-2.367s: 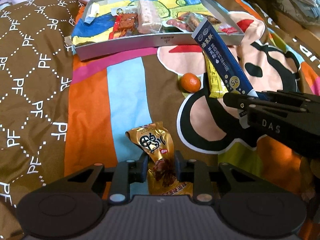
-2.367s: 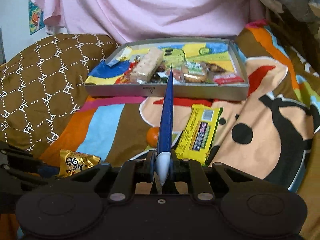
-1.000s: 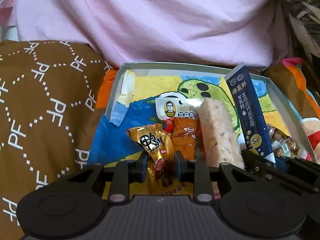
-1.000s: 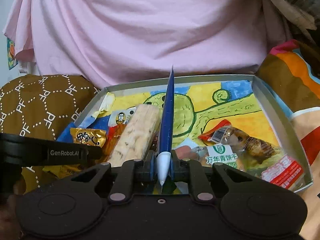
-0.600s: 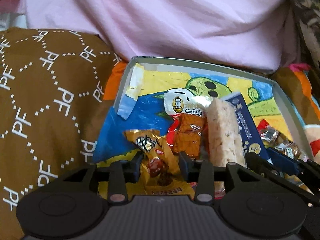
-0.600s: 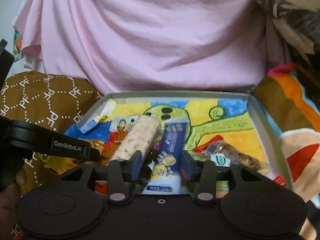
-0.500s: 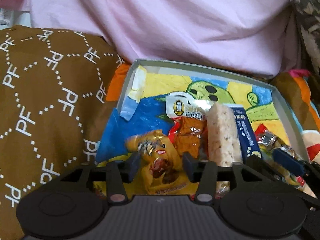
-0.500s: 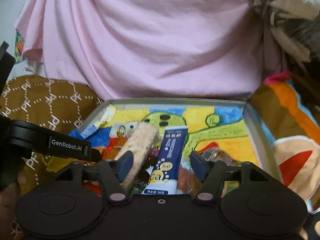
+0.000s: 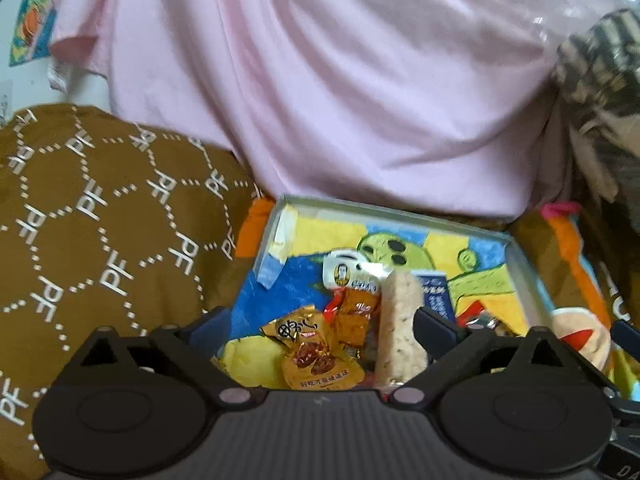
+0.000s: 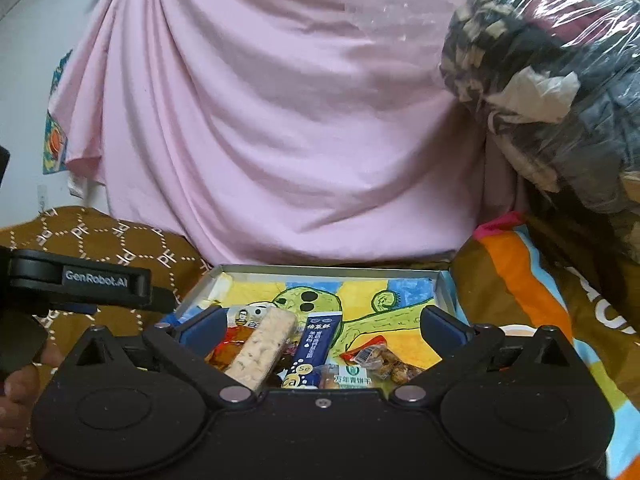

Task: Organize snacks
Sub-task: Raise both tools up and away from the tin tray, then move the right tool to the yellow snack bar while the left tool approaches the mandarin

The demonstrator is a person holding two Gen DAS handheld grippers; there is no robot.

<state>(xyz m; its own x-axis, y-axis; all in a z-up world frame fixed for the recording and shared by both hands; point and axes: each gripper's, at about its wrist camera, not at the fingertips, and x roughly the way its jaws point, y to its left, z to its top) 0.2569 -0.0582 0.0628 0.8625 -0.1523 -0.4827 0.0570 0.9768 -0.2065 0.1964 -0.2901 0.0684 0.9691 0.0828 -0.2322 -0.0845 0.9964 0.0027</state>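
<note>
A pink cloth (image 10: 280,120) hangs across most of the frame. At the left edge, a white wall (image 10: 24,80) carries a colourful picture (image 10: 54,140). Lower left lies a brown patterned cushion (image 9: 100,220); upper right, a plastic-wrapped bundle (image 10: 560,80); lower right, a bright striped blanket (image 10: 540,300).

The tray (image 9: 522,268) looks like matt grey metal. The gold packet (image 9: 316,354) is glossy foil, the blue sachet (image 10: 316,346) smooth and shiny. Matt black plastic grippers, soft pink cloth (image 10: 280,120), crinkly clear plastic bag (image 10: 560,60).
</note>
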